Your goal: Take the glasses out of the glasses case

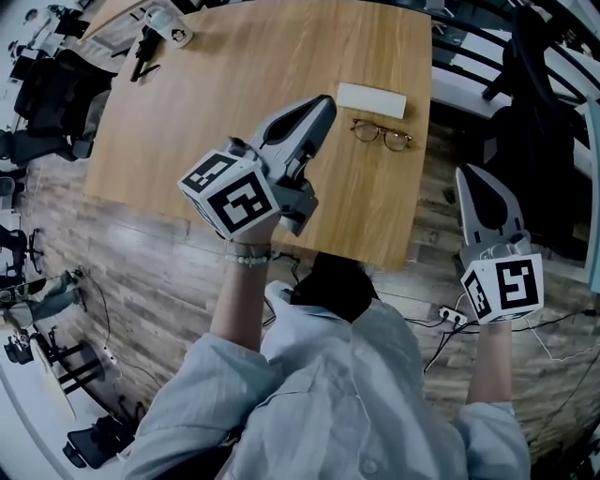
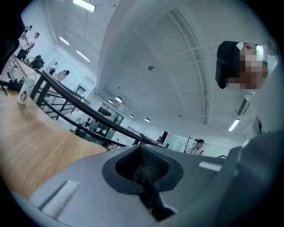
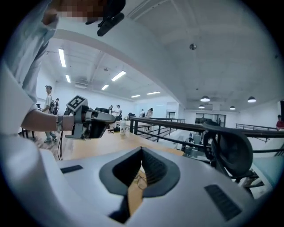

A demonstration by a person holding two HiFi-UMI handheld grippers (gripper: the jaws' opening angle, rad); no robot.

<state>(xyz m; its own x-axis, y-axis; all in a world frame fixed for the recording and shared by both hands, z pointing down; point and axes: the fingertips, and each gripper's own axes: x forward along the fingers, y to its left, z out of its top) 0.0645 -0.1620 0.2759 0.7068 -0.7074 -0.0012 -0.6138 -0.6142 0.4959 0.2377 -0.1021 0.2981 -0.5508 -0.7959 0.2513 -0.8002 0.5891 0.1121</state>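
Note:
The glasses (image 1: 382, 134) lie unfolded on the wooden table (image 1: 187, 122) near its right edge. Just beyond them lies the white glasses case (image 1: 371, 99), closed. My left gripper (image 1: 323, 101) is raised above the table to the left of the case, level, jaws shut and empty. My right gripper (image 1: 466, 172) hangs off the table's right side, also shut and empty. In the right gripper view the glasses (image 3: 141, 181) show through the notch below the shut right gripper (image 3: 141, 153), and the left gripper (image 3: 91, 122) is at the left. In the left gripper view the left gripper (image 2: 144, 170) holds nothing.
A white mug (image 1: 173, 28) and a dark tool (image 1: 145, 52) sit at the table's far left corner. A black office chair (image 1: 534, 112) stands right of the table. A power strip (image 1: 453, 316) and cables lie on the floor. A railing (image 3: 177, 126) runs behind the table.

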